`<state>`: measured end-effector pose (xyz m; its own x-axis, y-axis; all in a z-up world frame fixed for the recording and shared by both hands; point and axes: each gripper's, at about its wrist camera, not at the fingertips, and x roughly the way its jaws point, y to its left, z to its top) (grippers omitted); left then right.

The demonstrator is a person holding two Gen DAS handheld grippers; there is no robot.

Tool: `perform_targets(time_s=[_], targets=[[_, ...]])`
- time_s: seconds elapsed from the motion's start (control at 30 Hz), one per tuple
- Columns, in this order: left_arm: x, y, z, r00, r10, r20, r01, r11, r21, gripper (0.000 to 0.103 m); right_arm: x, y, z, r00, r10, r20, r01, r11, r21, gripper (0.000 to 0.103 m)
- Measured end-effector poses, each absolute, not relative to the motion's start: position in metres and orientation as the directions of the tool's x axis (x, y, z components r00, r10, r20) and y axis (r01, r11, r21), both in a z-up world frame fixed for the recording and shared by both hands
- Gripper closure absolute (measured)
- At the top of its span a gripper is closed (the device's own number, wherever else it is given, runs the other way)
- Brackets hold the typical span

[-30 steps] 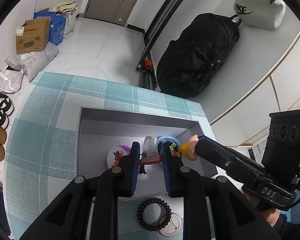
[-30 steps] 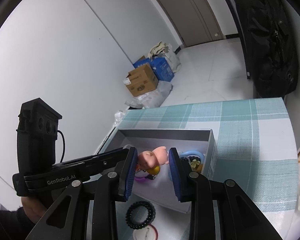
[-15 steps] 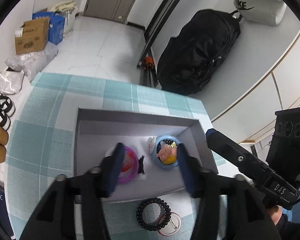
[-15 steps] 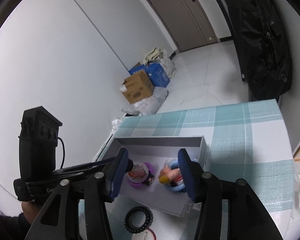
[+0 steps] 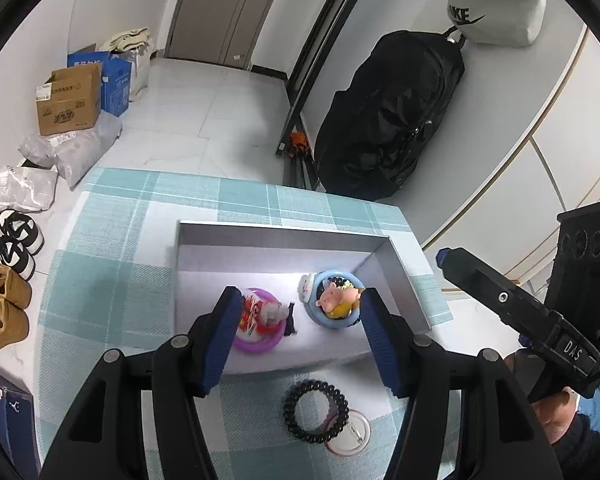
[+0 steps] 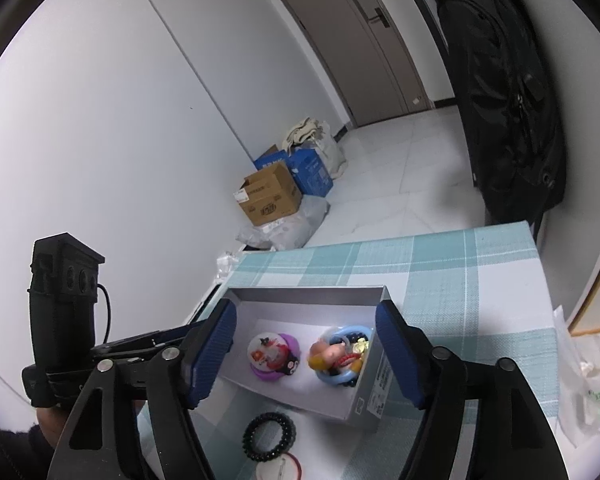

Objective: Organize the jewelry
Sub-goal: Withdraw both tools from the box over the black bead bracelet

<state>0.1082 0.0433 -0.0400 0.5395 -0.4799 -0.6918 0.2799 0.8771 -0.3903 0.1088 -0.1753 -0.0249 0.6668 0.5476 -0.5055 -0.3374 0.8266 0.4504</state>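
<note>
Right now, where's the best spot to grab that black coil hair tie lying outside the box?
Probably from straight above: the black coil hair tie lies flat on the tablecloth. Pinch its left arc, one finger inside the ring, away from the clear round badge touching its right side.

Matt grey card box (image 5: 400, 276), woven cloth tablecloth (image 5: 112, 280), glossy plastic hair tie (image 5: 316, 412).
</note>
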Motion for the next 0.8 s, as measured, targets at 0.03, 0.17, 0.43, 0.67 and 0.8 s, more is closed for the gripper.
perform_targets(time_s=[0.03,0.17,0.43,0.67,0.8], targets=[[0.105,0.045,-0.040,0.539,-0.481,-0.691,0.283,0.877,-0.389,0.047,0.107,-0.175,-0.025,0.669,0.545,-0.506,-0.339,0.829,0.445,0.024],[0.091,0.047,-0.036,0.556,-0.474,-0.683,0.302,0.880,-0.366,0.046,0.094,-0.175,-0.025,0.675,0.535,-0.508,-0.346,0.838,0.422,0.021],[0.063,0.045,-0.032,0.564,-0.488,-0.666,0.354,0.872,-0.339,0.038,0.070,-0.176,-0.028,0.682,0.500,-0.534,-0.329,0.862,0.386,0.007],[0.057,0.037,-0.051,0.482,-0.518,-0.706,0.372,0.851,-0.371,0.032,0.055,-0.176,-0.034,0.692,0.435,-0.576,-0.297,0.899,0.322,0.006],[0.056,0.025,-0.066,0.431,-0.496,-0.754,0.390,0.856,-0.340,0.032,0.047,-0.178,-0.035,0.716,0.395,-0.576,-0.291,0.918,0.268,0.004]])
